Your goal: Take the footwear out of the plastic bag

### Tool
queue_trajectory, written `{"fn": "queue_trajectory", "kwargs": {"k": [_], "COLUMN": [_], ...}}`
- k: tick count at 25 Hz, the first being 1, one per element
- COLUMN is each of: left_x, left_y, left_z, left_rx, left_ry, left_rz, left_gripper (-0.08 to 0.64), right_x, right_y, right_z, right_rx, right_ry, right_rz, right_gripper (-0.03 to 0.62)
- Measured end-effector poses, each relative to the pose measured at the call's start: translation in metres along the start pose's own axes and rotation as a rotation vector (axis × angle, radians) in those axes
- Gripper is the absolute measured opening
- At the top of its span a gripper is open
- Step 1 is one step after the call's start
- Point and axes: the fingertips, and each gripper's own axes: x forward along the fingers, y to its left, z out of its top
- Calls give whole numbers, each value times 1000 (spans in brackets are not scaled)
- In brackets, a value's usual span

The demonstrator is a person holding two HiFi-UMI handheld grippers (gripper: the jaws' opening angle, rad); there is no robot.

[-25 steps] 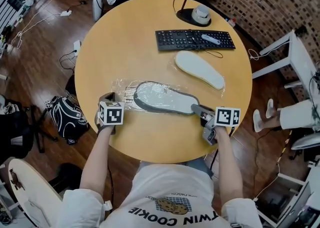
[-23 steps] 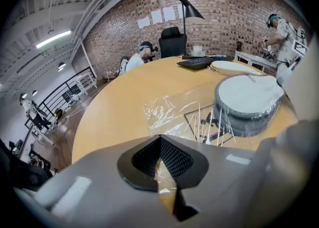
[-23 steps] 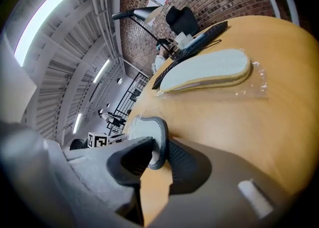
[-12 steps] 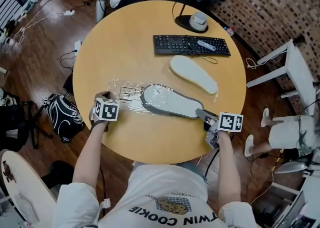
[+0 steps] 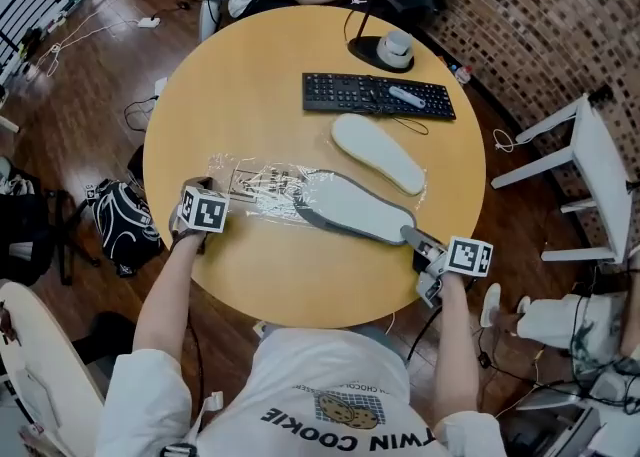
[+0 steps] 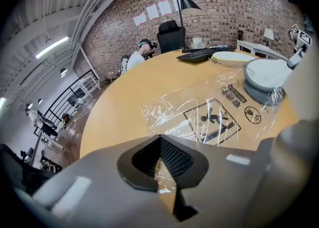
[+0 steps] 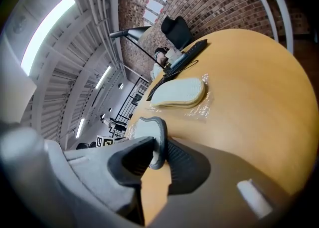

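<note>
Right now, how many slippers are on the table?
2. A grey-rimmed slipper lies near the table's front edge, one end inside the plastic bag; a pale slipper lies between it and the keyboard. No other shows; the see-through bag hides none.

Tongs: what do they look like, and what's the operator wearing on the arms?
Left tongs and right tongs: light grey moulded bodies, black cross-hatched pads. Each carries a white cube with black square markers. Right jaws closing on the slipper rim. White short-sleeved T-shirt with a cookie print; forearms bare.
</note>
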Motion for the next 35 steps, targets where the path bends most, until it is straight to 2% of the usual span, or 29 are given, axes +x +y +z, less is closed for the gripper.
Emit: {"fn": "queue_trajectory", "kwargs": {"k": [3,7,11,15,22,28,35], "left_x": [1,1,1,2,0,2,2], "left_y": [2,4,4,4,0,1,3], "left_z": [-3,-2,-3,-2,-1,0,0], "left_rx": [8,-17,-19,-10,6,24,14], "left_ry": [8,-1,9,18,30,39,25], "left_rz": [4,20,22,31,14,11,-14], "left_gripper": [5,5,5,5,5,5,5], "right_x": [-6,-23,-41,-53,-81,-94,-89], "right_y": [-4,-10,-6,0,6,26,70], "right_z": [1,8,16,21,32,40,50], "right_rx": [14,24,51,14,64,22,-2], "right_ry": [-1,-22,-65,-91,-173,-211,-234], "right_rz": [1,-11,46,108,160,228,307], "right_gripper": [78,71,66,64,61,60,60]}}
